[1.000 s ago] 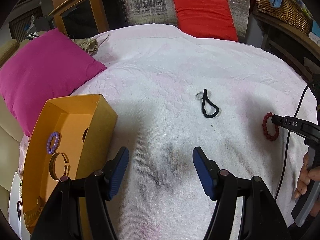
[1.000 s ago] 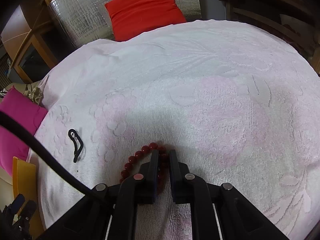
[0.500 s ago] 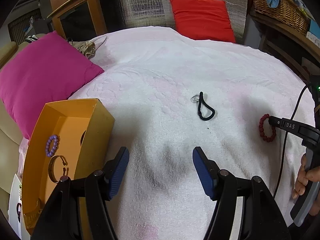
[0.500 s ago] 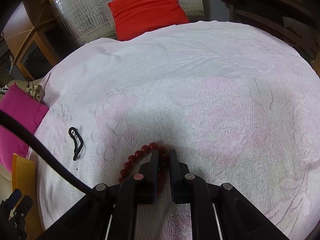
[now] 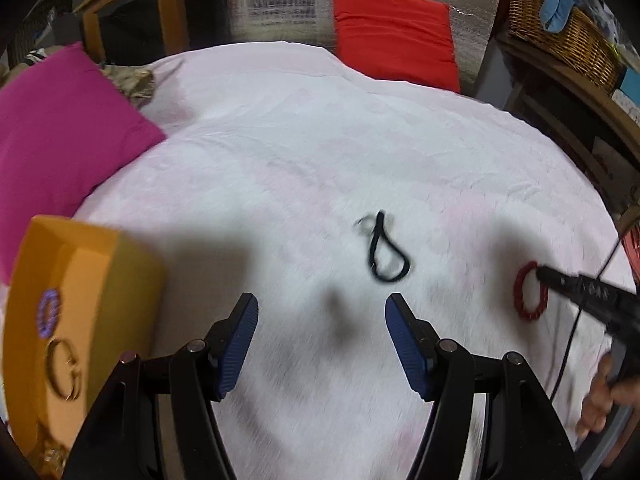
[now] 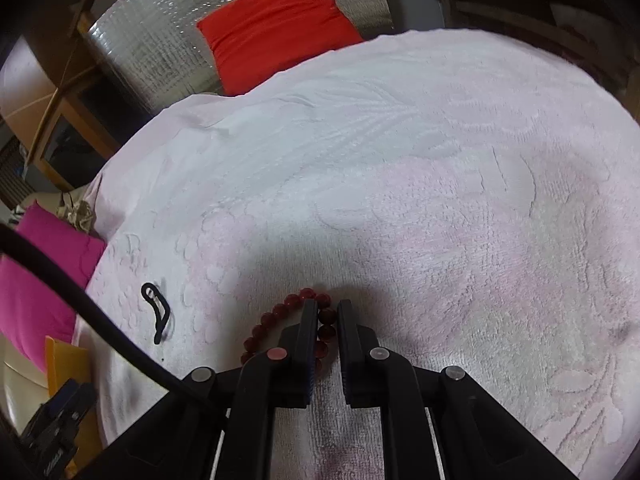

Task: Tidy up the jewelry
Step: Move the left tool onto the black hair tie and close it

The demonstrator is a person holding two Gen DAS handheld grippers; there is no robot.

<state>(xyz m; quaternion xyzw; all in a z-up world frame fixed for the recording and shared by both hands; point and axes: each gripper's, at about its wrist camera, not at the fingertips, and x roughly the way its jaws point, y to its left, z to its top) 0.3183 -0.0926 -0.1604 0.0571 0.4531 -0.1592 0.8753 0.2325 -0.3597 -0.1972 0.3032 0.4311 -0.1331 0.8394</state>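
A red bead bracelet [image 6: 280, 312] lies on the white towel-covered surface [image 6: 400, 200]; my right gripper [image 6: 327, 308] is shut on its right side. It also shows in the left wrist view [image 5: 520, 292] with the right gripper [image 5: 544, 272] at it. A black cord with a ring [image 5: 384, 248] lies ahead of my left gripper [image 5: 320, 316], which is open and empty above the towel. The cord also shows in the right wrist view [image 6: 158, 312]. An orange box [image 5: 120, 272] at the left holds a purple bead bracelet [image 5: 48, 312] and a gold bangle [image 5: 60, 368].
A magenta cushion [image 5: 60, 128] lies at the left and a red cushion [image 5: 394, 28] at the back against a silver foil panel [image 5: 280, 0]. A wicker basket [image 5: 560, 36] sits on a shelf at the right. A black cable [image 6: 80, 300] crosses the right wrist view.
My left gripper has moved forward and to the right, toward the black cord; the box has slid toward the left edge. My right gripper stays shut on the red bracelet.
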